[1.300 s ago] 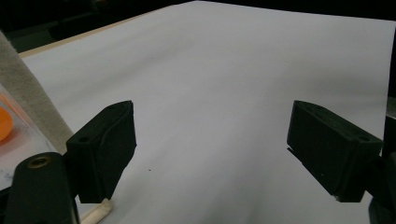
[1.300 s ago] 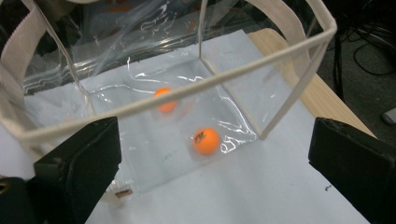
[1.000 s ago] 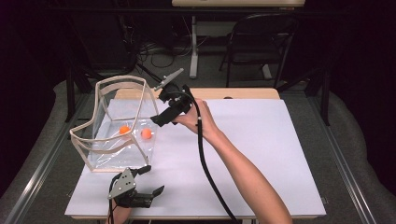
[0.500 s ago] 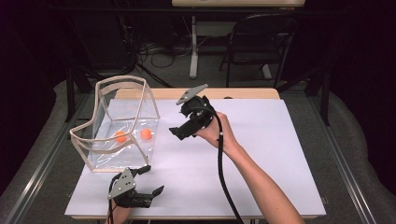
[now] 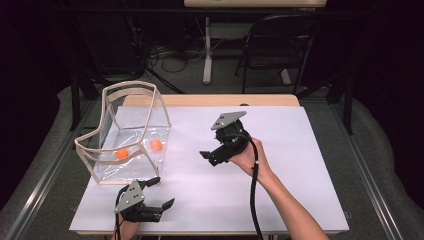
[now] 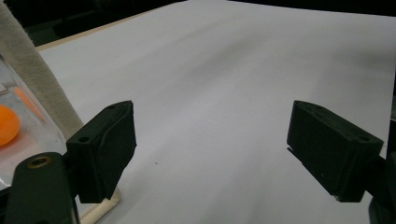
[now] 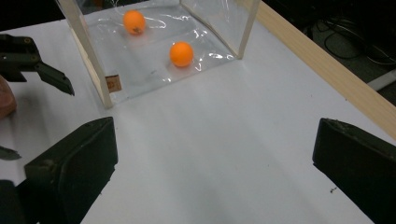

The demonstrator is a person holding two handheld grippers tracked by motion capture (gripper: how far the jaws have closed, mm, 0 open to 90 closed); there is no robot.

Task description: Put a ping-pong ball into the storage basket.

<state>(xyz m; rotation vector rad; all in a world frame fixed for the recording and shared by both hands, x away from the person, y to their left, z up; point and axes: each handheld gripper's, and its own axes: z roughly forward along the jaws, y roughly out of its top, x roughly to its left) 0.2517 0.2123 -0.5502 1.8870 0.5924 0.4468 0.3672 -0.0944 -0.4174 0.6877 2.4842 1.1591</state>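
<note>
High view: dark room, folding chair (image 5: 280,45) behind white desk (image 5: 310,150). Clear bag (image 5: 127,132) at desk's left, two orange balls (image 5: 156,144) inside; small tan label, unreadable. Left tool (image 5: 156,195), right tool (image 5: 207,156) both released, empty.

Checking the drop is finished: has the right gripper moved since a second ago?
Yes. The right gripper has pulled back out of the clear bag, rightward over the white sheet, jaws open.

R claw (image 7: 212,163) wide open over white table (image 7: 224,140); 2 orange balls (image 7: 181,53) in clear bag (image 7: 154,56).
</note>
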